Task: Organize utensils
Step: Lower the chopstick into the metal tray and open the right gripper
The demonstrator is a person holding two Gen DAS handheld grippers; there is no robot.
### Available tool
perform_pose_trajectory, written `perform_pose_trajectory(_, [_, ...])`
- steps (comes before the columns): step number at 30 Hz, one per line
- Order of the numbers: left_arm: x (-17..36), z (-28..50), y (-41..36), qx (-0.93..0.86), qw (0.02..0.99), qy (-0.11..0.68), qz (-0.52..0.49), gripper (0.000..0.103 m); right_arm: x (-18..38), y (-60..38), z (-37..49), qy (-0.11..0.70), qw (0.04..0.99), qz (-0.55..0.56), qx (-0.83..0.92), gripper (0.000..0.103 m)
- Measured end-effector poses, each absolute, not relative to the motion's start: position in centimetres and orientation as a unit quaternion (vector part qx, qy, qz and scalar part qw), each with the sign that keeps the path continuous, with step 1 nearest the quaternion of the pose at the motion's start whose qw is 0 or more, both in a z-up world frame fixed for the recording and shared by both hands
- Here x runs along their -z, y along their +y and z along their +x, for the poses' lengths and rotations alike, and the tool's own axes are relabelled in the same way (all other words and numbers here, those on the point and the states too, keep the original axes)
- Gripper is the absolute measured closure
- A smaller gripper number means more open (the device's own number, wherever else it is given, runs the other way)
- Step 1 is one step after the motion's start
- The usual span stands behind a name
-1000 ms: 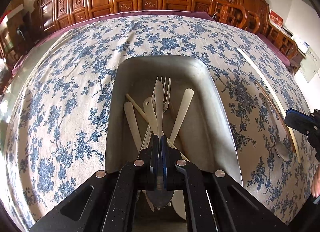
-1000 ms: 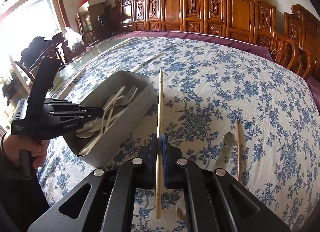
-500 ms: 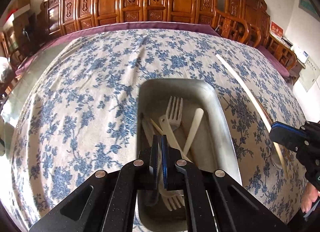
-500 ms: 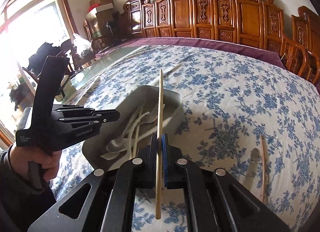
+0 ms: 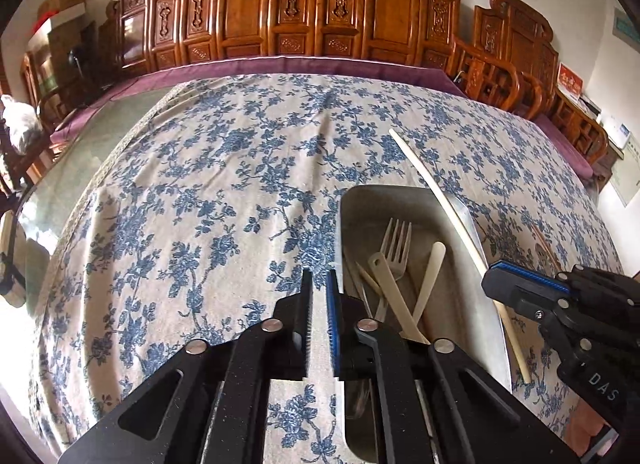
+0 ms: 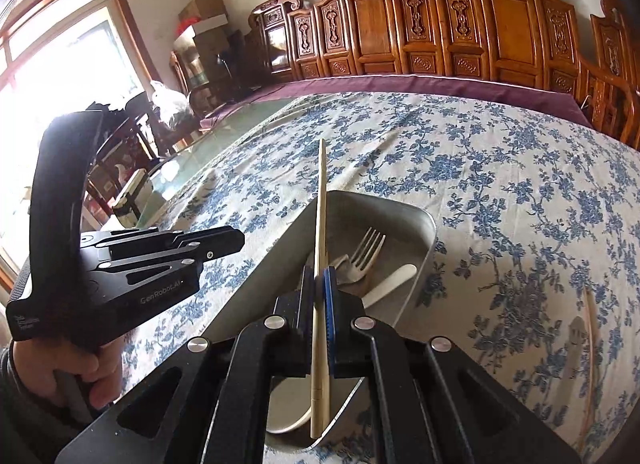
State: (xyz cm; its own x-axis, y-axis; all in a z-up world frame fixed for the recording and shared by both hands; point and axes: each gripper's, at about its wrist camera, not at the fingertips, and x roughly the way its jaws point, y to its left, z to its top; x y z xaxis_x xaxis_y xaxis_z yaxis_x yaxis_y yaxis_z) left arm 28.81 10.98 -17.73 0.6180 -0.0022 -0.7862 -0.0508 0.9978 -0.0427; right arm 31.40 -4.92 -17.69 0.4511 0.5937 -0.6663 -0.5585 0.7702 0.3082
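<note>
A grey metal tray [image 5: 384, 199] on the blue-flowered tablecloth holds a metal fork [image 5: 394, 248] and several cream plastic utensils [image 5: 430, 276]. My left gripper [image 5: 319, 284] hovers over the cloth just left of the tray. Its jaws are opening, with a narrow gap and nothing between them. My right gripper [image 6: 319, 276] is shut on a pale chopstick [image 6: 320, 203], held lengthwise above the tray [image 6: 424, 223] and over the fork [image 6: 366, 252]. In the left wrist view the chopstick [image 5: 440, 199] slants over the tray's right rim, with the right gripper [image 5: 520, 288] at its near end.
A brown chopstick [image 6: 590, 328] and a spoon [image 6: 574, 340] lie on the cloth right of the tray. Carved wooden chairs [image 5: 304, 15] line the table's far edge. Bare glass tabletop [image 5: 92, 143] shows at the left. A hand [image 6: 80, 376] holds the left gripper [image 6: 236, 242].
My left gripper has drawn up and left out of the tray, and its jaws have parted slightly. The right gripper has carried the chopstick leftward until it hangs over the tray.
</note>
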Motion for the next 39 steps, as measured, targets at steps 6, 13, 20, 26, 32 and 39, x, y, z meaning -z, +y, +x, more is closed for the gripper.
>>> perform_pose_trajectory(6, [17.5, 28.7, 11.6, -0.019, 0.9, 0.433, -0.035, 0.089, 19.8, -4.2, 31.5, 0.422, 0.842, 0.026, -0.336, 0.097])
perform_pose_trajectory(13, [17.6, 28.7, 11.5, -0.018, 0.9, 0.434, -0.033, 0.089, 20.8, -3.9, 31.4, 0.432, 0.836, 0.032, -0.337, 0.095])
perform_pose_trajectory(20, [17.4, 28.8, 10.9, -0.012, 0.901, 0.432, -0.033, 0.088, 19.8, -4.9, 31.4, 0.42, 0.841, 0.042, -0.338, 0.094])
perform_pose_trajectory(26, [17.0, 28.6, 9.5, 0.001, 0.904, 0.427, -0.031, 0.088, 17.4, -7.7, 30.9, 0.393, 0.862, 0.025, -0.318, 0.094])
perform_pose_trajectory(32, [16.7, 28.2, 7.2, 0.02, 0.907, 0.421, -0.02, 0.087, 15.1, -12.3, 30.4, 0.372, 0.882, 0.009, -0.288, 0.094])
perform_pose_trajectory(39, [16.9, 27.5, 5.0, 0.038, 0.907, 0.419, -0.013, 0.087, 13.4, -17.2, 29.5, 0.358, 0.897, -0.008, -0.258, 0.094])
